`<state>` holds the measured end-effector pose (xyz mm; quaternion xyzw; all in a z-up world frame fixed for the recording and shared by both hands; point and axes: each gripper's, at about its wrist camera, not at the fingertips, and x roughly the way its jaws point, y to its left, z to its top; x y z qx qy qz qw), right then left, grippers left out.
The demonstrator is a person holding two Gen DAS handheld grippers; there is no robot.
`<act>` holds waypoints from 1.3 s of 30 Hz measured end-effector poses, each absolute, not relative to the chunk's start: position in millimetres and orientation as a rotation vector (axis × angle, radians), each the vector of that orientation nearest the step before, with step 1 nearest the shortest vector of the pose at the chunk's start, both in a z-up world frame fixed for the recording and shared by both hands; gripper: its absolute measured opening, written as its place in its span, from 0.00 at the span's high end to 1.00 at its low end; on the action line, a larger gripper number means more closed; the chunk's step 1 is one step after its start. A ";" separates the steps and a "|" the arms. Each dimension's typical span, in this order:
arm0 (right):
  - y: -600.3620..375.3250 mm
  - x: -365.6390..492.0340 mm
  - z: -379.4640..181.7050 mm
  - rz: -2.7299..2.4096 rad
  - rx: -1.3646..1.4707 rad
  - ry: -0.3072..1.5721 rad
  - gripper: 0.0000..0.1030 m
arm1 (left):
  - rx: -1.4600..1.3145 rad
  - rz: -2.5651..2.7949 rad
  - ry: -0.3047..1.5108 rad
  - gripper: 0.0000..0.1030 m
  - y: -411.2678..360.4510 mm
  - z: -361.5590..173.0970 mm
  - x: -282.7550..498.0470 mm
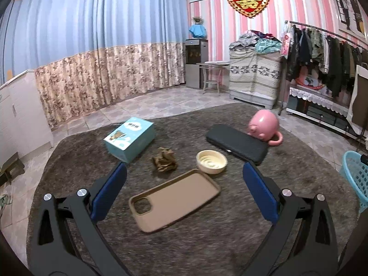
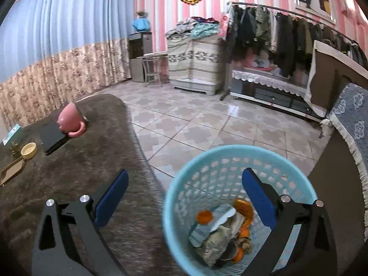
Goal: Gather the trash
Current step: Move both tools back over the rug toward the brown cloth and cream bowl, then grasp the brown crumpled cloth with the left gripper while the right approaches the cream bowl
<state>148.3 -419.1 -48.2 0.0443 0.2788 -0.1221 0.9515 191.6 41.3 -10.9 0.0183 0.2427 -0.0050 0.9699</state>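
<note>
A crumpled brown paper wad [image 1: 164, 159] lies on the grey rug [image 1: 207, 241], just beyond my left gripper [image 1: 184, 172], which is open and empty above a tan phone case [image 1: 174, 201]. My right gripper [image 2: 185, 181] is open and empty over the rim of a light blue basket [image 2: 184, 184]. The basket holds a plastic bottle with an orange cap [image 2: 203, 220], wrappers and orange peel. The basket's edge also shows at the right of the left wrist view [image 1: 355, 174].
On the rug are a teal box [image 1: 130, 139], a cream bowl [image 1: 211, 161], a black case [image 1: 237, 143] and a pink pig mug [image 1: 265, 124]. Tiled floor [image 2: 195, 124], a clothes rack [image 2: 287, 34] and a covered cabinet [image 2: 193, 59] lie beyond.
</note>
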 end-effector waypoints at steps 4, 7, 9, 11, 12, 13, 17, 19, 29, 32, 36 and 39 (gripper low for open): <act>-396.7 152.6 -46.2 -0.218 0.043 0.549 0.06 | 0.017 0.010 0.509 0.05 58.6 -20.3 200.1; -379.3 158.2 -43.4 -0.196 0.004 0.538 0.06 | 0.005 0.024 0.528 0.05 69.9 -27.1 207.9; -366.7 163.5 -40.9 -0.178 -0.021 0.536 0.06 | 0.004 0.034 0.541 0.05 77.2 -32.2 212.6; -350.6 169.4 -39.7 -0.148 -0.046 0.535 0.05 | 0.001 0.044 0.553 0.05 83.9 -36.8 217.5; -344.2 172.2 -39.6 -0.134 -0.053 0.538 0.04 | -0.003 0.044 0.558 0.05 86.8 -38.9 220.7; -335.7 177.3 -39.6 -0.110 -0.058 0.545 0.04 | -0.012 0.041 0.569 0.05 89.8 -41.4 226.5; -306.9 192.6 -40.1 -0.010 -0.052 0.570 0.04 | -0.039 0.019 0.622 0.05 92.3 -49.3 258.3; -289.0 198.6 -40.0 0.052 -0.065 0.575 0.04 | -0.054 0.019 0.652 0.06 90.2 -55.3 277.4; -233.9 228.8 -46.4 0.079 -0.099 0.586 0.04 | -0.034 0.021 0.751 0.29 72.9 -88.8 340.6; -219.9 240.5 -53.7 0.089 -0.093 0.602 0.04 | -0.005 -0.005 0.814 0.59 65.6 -101.5 352.9; -198.9 255.0 -59.5 0.146 -0.052 0.634 0.04 | -0.016 -0.032 0.750 0.61 67.7 -89.2 338.8; -178.2 266.3 -64.8 0.188 -0.031 0.658 0.04 | 0.001 -0.017 0.712 0.61 74.7 -77.7 316.8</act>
